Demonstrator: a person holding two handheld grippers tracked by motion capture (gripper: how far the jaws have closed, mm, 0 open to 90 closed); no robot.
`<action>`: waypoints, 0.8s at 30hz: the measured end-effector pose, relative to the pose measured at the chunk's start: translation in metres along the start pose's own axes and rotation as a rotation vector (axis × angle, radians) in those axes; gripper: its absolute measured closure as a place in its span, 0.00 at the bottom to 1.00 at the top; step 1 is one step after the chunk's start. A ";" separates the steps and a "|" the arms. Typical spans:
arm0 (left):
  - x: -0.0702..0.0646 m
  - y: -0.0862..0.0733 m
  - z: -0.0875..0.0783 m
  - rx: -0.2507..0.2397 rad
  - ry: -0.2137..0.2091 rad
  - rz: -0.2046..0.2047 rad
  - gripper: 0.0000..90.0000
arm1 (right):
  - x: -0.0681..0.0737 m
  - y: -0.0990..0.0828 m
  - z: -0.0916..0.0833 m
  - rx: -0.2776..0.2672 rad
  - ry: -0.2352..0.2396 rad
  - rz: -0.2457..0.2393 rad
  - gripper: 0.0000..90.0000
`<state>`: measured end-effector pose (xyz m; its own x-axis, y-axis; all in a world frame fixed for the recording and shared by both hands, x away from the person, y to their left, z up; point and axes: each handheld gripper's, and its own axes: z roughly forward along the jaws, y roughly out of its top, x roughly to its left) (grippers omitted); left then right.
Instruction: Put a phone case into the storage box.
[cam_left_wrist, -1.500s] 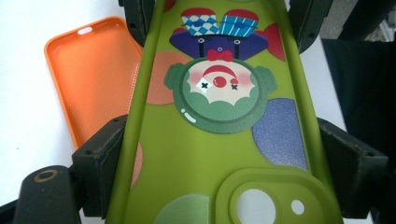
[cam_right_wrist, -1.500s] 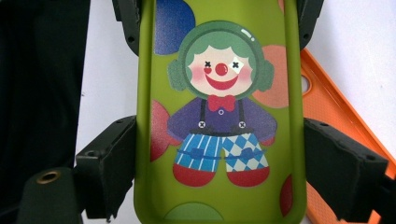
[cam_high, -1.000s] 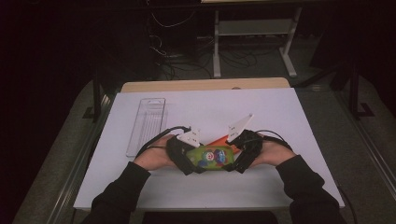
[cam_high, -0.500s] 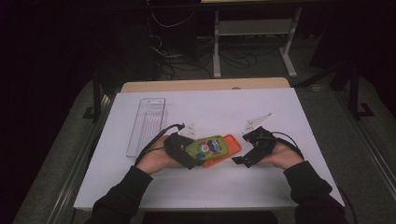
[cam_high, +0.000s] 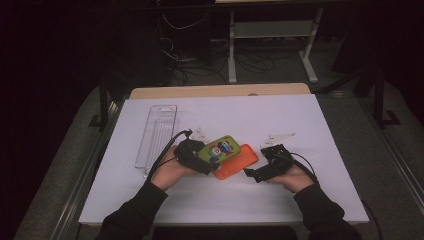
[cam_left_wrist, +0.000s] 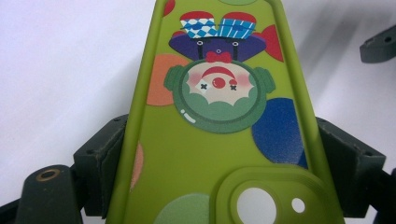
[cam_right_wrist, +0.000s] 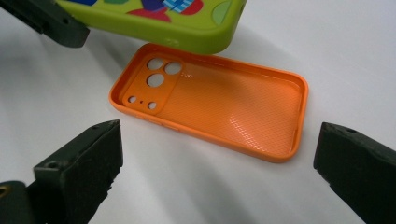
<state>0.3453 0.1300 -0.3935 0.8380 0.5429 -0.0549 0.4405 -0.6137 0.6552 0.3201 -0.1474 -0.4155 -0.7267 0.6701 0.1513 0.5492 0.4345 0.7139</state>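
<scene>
Bright, even light on the white table (cam_high: 310, 130), dark room behind, soft shadows, close views slightly blurred.

High view overhead; both gripper views near green case (cam_left_wrist: 219, 135)

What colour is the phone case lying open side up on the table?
Plain orange: the orange case has a fine diamond texture inside, best seen in the right gripper view.

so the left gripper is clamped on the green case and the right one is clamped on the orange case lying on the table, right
Not quite. The left gripper does clamp the green case, but the right gripper is open: in the right gripper view its jaws stand wide apart, clear of the orange case, which lies on the table.
</scene>
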 end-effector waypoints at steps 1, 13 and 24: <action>0.000 0.000 -0.001 0.000 -0.003 -0.001 0.17 | 0.002 0.000 0.000 0.000 -0.006 -0.003 0.00; 0.000 0.001 -0.001 -0.002 0.006 -0.020 0.17 | 0.006 0.002 0.005 -0.056 -0.047 -0.048 0.00; 0.000 0.001 -0.002 0.000 -0.001 -0.017 0.17 | 0.018 0.005 0.006 -0.078 -0.144 -0.200 0.01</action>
<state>0.3447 0.1304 -0.3915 0.8305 0.5529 -0.0668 0.4548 -0.6042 0.6543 0.3125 -0.1296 -0.4133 -0.7481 0.6570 -0.0931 0.3633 0.5230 0.7710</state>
